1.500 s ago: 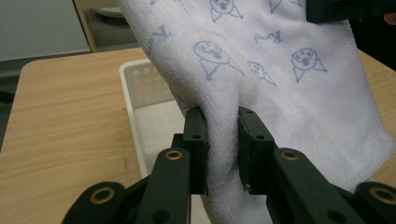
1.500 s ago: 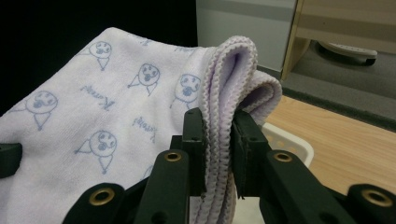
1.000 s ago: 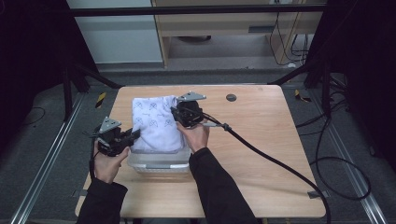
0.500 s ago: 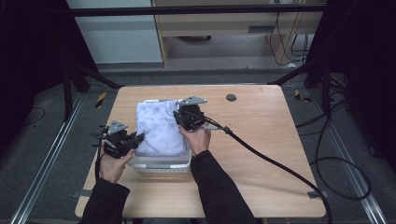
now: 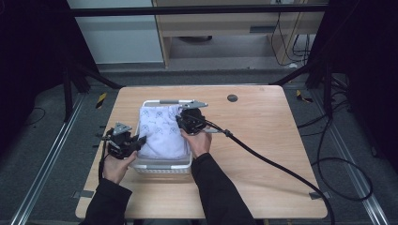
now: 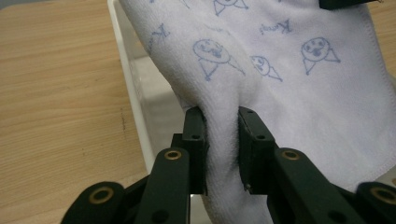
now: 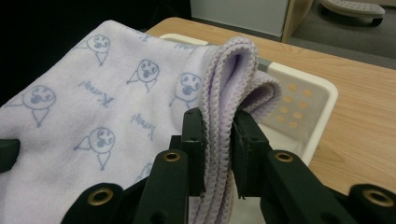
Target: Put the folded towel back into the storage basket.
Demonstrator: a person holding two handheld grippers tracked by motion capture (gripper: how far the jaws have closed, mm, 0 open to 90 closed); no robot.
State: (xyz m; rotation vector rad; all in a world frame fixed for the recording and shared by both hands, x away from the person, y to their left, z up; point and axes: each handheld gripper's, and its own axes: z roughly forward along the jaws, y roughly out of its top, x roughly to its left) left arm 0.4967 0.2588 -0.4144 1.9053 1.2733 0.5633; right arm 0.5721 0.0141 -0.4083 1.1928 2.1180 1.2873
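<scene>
A folded pale lilac towel printed with small blue faces hangs stretched between my two grippers over a white plastic basket. My left gripper is shut on the towel's left side, and in the left gripper view the towel bunches between the jaws of that gripper. My right gripper is shut on the towel's folded right edge. In the right gripper view the layered hem of the towel is pinched by this gripper, above the basket's perforated wall.
The basket sits on the left half of a wooden table. A small dark round disc lies near the table's far edge. A thick black cable trails from the right gripper across the table to the right.
Both grippers have come down with the towel, which now lies lower over the basket and covers more of it.
</scene>
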